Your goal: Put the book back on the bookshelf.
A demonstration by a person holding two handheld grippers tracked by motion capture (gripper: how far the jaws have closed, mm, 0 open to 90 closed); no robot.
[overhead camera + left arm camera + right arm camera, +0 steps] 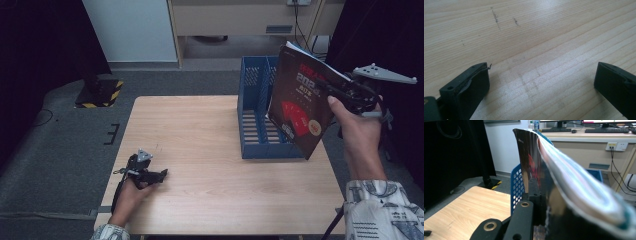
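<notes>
high view looks down over the whole table (200, 130). left gripper view sits close above its wood. right gripper view faces the rack (517, 185) at the table's far right corner, shared with high view.

Glossy paper magazine (298, 102), perforated blue plastic file rack (255, 107), pale matt wood table (200, 145)

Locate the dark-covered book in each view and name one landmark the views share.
High view: the book hangs upper right, clamped in the right claw, over the blue file rack.
Left gripper view: the book is not in this picture; bare wooden table lies between the open left claw.
Right gripper view: the book stands at centre, edge-on, pages fanning right.
Shared landmark: the wooden table.
</notes>
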